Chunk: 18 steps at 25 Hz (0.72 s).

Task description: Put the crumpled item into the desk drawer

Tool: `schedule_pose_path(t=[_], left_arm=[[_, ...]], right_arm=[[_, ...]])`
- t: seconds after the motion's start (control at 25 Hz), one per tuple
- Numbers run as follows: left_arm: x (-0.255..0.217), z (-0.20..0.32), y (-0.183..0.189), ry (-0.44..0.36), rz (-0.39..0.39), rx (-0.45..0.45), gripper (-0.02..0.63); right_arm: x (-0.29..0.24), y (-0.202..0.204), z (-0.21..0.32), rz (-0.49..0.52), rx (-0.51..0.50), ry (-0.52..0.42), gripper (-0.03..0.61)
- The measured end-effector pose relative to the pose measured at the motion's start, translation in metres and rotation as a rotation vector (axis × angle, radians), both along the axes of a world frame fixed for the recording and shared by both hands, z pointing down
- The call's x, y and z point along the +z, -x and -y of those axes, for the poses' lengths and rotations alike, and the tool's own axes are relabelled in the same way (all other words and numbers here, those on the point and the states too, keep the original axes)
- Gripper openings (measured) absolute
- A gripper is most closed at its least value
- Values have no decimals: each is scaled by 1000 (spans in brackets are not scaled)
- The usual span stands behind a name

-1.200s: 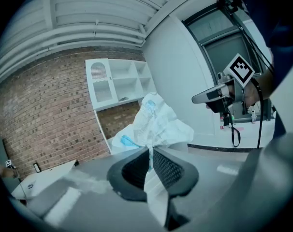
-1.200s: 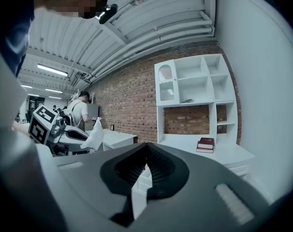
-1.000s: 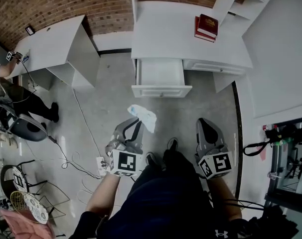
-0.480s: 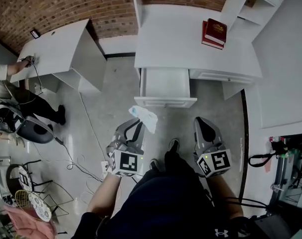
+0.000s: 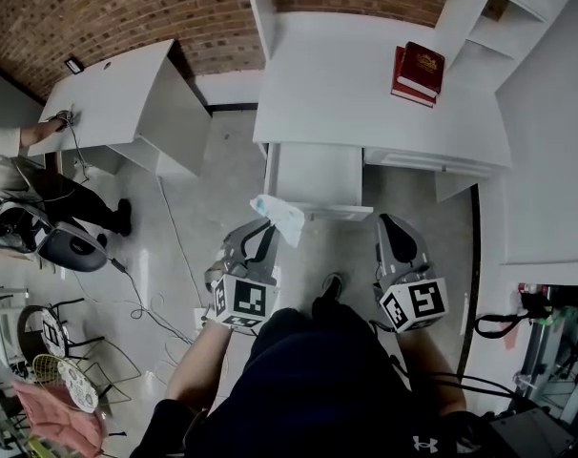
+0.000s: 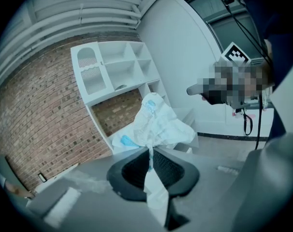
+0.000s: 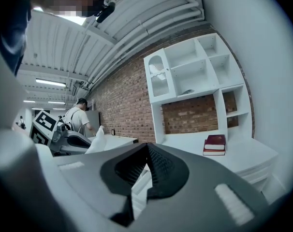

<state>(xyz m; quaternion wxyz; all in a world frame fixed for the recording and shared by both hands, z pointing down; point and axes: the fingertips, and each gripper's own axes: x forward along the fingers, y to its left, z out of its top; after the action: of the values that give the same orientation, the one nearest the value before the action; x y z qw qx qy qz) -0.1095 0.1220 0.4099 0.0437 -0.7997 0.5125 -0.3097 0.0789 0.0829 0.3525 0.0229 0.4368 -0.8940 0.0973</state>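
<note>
Grips the crumpled item [image 5: 281, 216] with the left tongs [image 5: 261, 225]: pads pinched tight on a thin twist of white wrapper with pale blue print, the puffed bulk standing out past the tips. Holds it in the air over the grey floor [image 5: 222, 179], just short of the drawer [image 5: 318, 210], near the left corner of the drawer's front panel and not inside it. Carries the right tongs [image 5: 394, 225] alongside, well apart from the left, jaws brought together with nothing between them, tips pointing toward the right end of the drawer front. Finds the drawer pulled out from the front edge of the white table [image 5: 337, 74], left of the middle, its white walls and bottom showing. Finds two dark red books [image 5: 420, 72] stacked flat toward the back right corner of the table, beside a white shelf unit [image 5: 480, 8] that rises at that corner. Shows a brick wall [image 5: 127, 8] behind, a second white table [image 5: 113, 98] off to the left, and a person's sleeve [image 5: 8, 141] reaching toward its left edge.
</note>
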Motion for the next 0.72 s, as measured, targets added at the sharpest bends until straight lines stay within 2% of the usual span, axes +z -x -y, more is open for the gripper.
schedule_pose_path(t=[0.24,0.48,0.72], left_arm=[[10,23,-10,21,37,14,26],[24,43,-5,49,45,38,26],[50,73,6,84,31,87,26]], right_arm=[[9,-11,20,4,0,27,3],[22,-5,31,-21,0,59,3],[34,2,51,-57,59,89,3]])
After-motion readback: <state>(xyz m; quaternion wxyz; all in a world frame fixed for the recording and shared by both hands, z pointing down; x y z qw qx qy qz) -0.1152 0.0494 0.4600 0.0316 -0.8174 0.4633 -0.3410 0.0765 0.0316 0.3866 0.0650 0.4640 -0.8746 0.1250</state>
